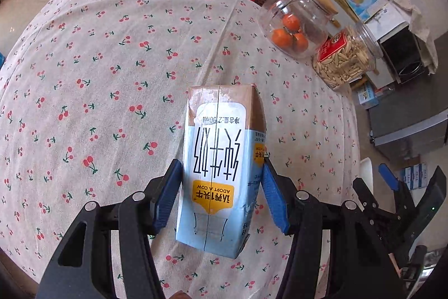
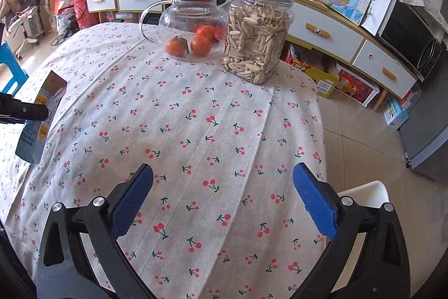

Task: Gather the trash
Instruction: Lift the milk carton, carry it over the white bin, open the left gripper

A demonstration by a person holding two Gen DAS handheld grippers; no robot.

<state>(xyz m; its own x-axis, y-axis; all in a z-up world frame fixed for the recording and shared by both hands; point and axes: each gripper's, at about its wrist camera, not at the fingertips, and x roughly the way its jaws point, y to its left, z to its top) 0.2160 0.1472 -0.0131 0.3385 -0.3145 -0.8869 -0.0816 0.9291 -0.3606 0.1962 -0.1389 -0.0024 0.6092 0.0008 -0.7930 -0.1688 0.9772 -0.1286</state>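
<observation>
A light-blue and brown milk carton is clamped between the blue pads of my left gripper, held above the cherry-print tablecloth. The carton also shows at the left edge of the right wrist view, with the left gripper's black finger across it. My right gripper is open and empty, hovering over the cloth near the table's right side. It also shows at the right edge of the left wrist view.
A glass teapot with a wooden lid, a glass plate with three tangerines and a clear jar of seeds stand at the far edge of the table. A white chair is at the right. Cabinets line the wall.
</observation>
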